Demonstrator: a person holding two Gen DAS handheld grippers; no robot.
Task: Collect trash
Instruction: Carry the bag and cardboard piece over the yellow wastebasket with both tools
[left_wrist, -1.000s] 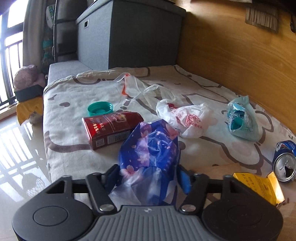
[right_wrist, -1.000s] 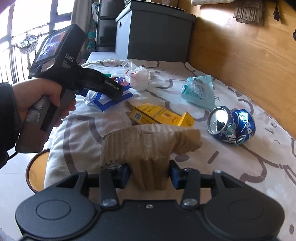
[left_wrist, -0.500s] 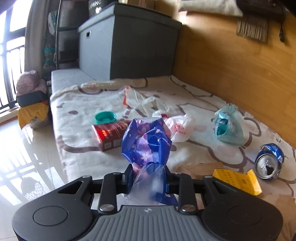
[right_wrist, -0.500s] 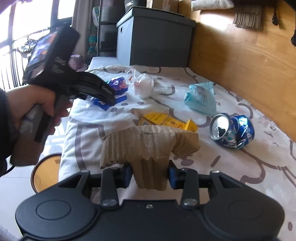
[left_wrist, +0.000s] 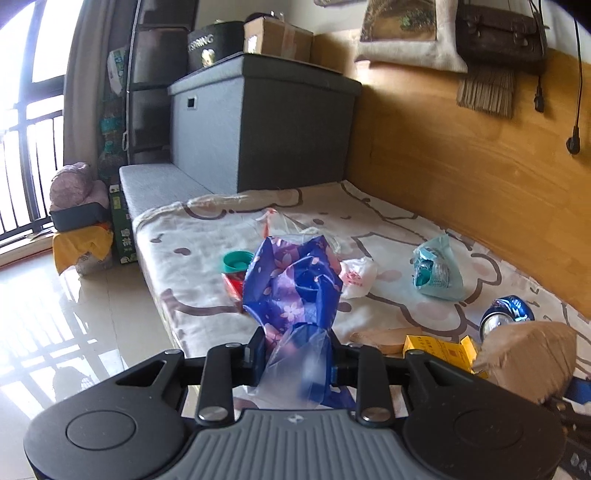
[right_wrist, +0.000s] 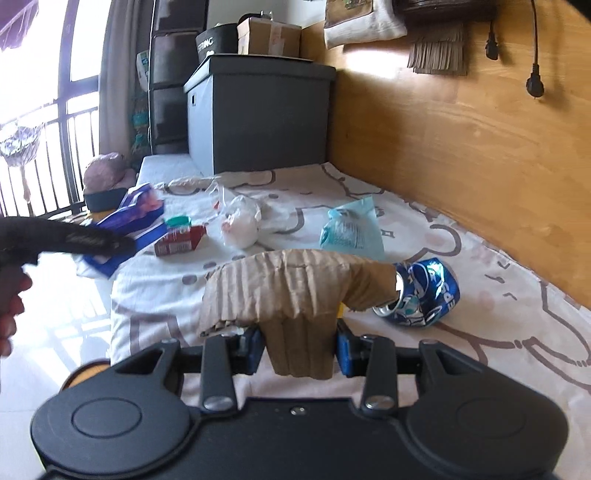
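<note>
Two handheld grippers are in view, each clamped on a piece of trash above the edge of a bed covered by a cream sheet with brown cartoon outlines (left_wrist: 229, 236). Left gripper (left_wrist: 298, 363): jaws closed tight on a crumpled blue and purple floral plastic bag (left_wrist: 291, 284), which stands up from between the pads, clear of the sheet. Right gripper (right_wrist: 300, 347): jaws pressed against both sides of a folded piece of brown corrugated cardboard (right_wrist: 295, 291), whose upper part fans out wider than the jaws; it too is lifted off the bedding. Items lying on the sheet, noted from the left wrist view: a red rectangular carton (left_wrist: 233, 286) partly hidden behind the floral bag, a teal round plastic lid (left_wrist: 236, 260) just beyond it, a white plastic bag with red print (left_wrist: 356, 277), a pale teal plastic pouch (left_wrist: 437, 273) nearer the wooden wall panel (left_wrist: 461, 177), a crushed blue drink can (left_wrist: 504, 315) and a yellow flat carton (left_wrist: 437, 349). The can lies just right of the cardboard in the right wrist view. A person's hand (right_wrist: 9, 314) on the left gripper's handle shows at the left edge of that view. A dark grey fabric storage box (left_wrist: 266, 122) stands at the far end of the bed.
</note>
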